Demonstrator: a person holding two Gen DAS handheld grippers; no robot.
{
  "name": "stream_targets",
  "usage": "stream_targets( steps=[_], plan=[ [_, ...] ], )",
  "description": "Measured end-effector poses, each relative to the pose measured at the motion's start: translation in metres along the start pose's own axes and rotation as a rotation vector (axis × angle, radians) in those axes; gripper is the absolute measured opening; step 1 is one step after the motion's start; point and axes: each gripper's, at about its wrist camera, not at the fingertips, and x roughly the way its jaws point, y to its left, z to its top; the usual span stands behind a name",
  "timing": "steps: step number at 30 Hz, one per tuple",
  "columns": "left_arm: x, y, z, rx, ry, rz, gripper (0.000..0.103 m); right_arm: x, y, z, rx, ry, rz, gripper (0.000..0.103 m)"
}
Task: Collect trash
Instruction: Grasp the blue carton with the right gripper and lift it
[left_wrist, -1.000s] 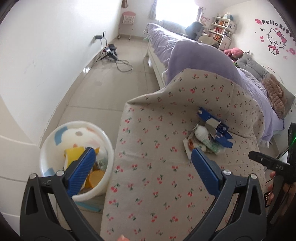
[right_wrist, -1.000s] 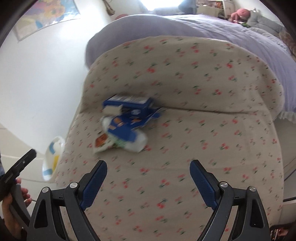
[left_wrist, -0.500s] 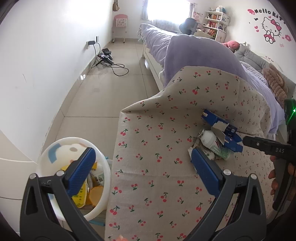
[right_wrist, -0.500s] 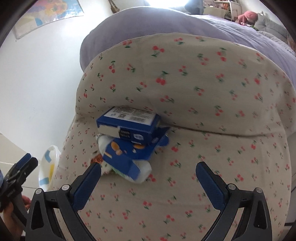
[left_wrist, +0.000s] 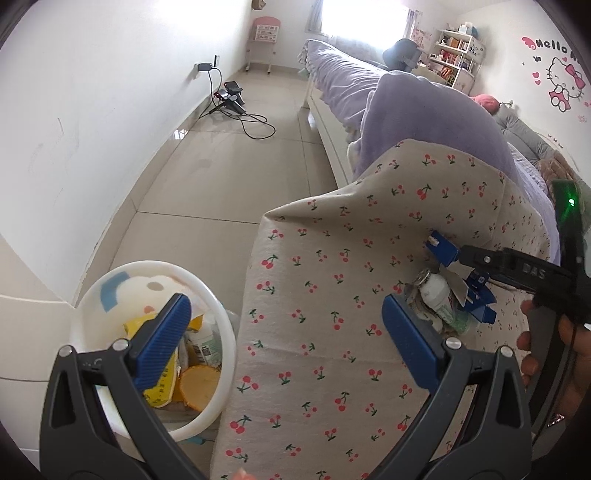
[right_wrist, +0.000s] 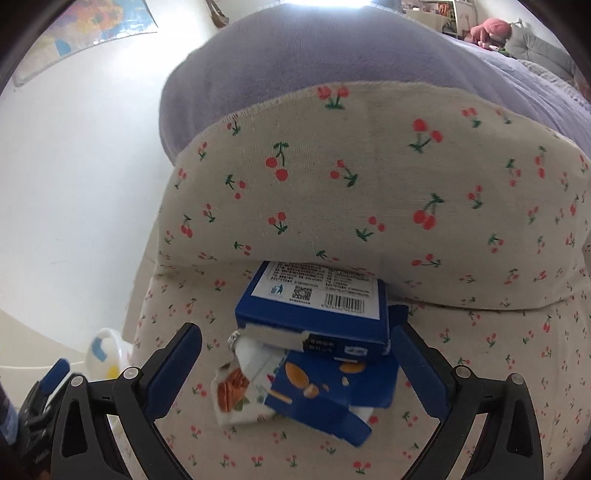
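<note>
A pile of trash lies on the cherry-print seat cover: a blue box with a barcode, a flattened blue carton and a white snack wrapper. My right gripper is open wide and straddles the pile, its pads clear of the box on both sides. In the left wrist view the same pile sits at the right with the right gripper over it. My left gripper is open and empty, between the pile and a white trash bin.
The bin holds yellow packaging and a small bottle and stands on the tiled floor beside the seat. A lilac blanket drapes behind the backrest. A white wall runs along the left. Cables and a charger lie far off.
The right gripper moved forward to the pile and its jaws spread, so the trash now sits between its fingers. The left gripper drifted slightly, staying open.
</note>
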Motion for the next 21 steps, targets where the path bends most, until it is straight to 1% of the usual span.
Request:
stream_targets(
  steps=[2, 4, 8, 9, 10, 16, 21],
  plan=[
    [0.000, 0.000, -0.001, 0.004, 0.000, 0.002, 0.103, 0.007, 0.001, 0.000, 0.002, 0.012, -0.024, 0.103],
    [-0.001, 0.001, -0.001, 0.009, 0.001, 0.004, 0.103, 0.012, -0.001, -0.001, 0.014, 0.033, -0.030, 0.103],
    [-0.001, 0.000, -0.003, 0.016, 0.005, 0.002, 0.103, 0.022, -0.008, -0.003, 0.048, 0.082, -0.006, 0.102],
    [-0.002, 0.000, -0.003, 0.018, 0.006, 0.000, 0.103, 0.023, -0.010, -0.003, 0.057, 0.086, 0.000, 0.099],
    [-0.002, -0.001, -0.003, 0.022, 0.007, -0.004, 0.103, 0.022, -0.013, -0.004, 0.069, 0.090, 0.010, 0.094],
    [-0.004, -0.009, -0.005, 0.053, 0.021, -0.031, 0.103, 0.002, -0.032, -0.009, 0.100, 0.079, 0.057, 0.093],
    [-0.004, -0.018, -0.004, 0.069, 0.041, -0.066, 0.103, -0.027, -0.036, -0.019, 0.083, 0.061, 0.058, 0.093]
  ],
)
